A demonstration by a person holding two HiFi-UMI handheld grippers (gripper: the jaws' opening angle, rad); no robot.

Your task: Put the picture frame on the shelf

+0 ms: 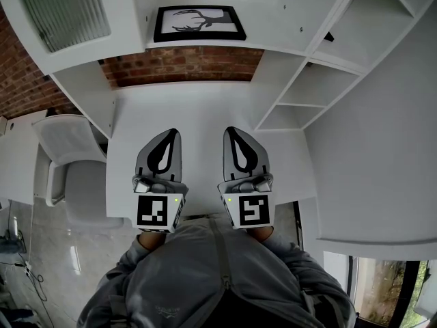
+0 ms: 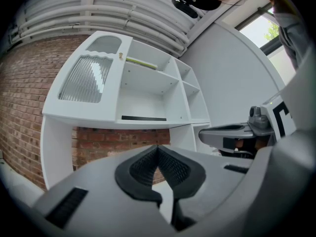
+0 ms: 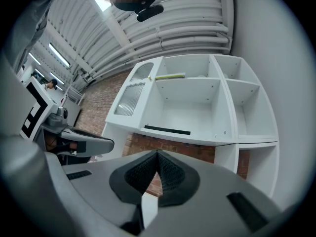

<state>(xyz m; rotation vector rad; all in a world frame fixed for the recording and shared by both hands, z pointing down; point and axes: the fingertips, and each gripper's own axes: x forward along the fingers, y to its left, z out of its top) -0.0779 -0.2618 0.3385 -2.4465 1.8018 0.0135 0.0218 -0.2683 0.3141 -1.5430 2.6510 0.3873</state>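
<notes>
picture frame lies flat in a bay of the shelf; chair beside the counter; i hold left hand-held gripper and right hand-held gripper pressed together, empty.

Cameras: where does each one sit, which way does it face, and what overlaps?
Head view: on the person's head, facing steeply down at desk, shelf with picture frame, left gripper, right gripper; grey-clad shoulders show.
Left gripper view: on the left gripper, facing about level along its shut jaws at the shelf; right gripper at right.
Right gripper view: on the right gripper, tipped slightly up along its shut jaws; left gripper at left.
Shared: all three show the picture frame on the shelf.
</notes>
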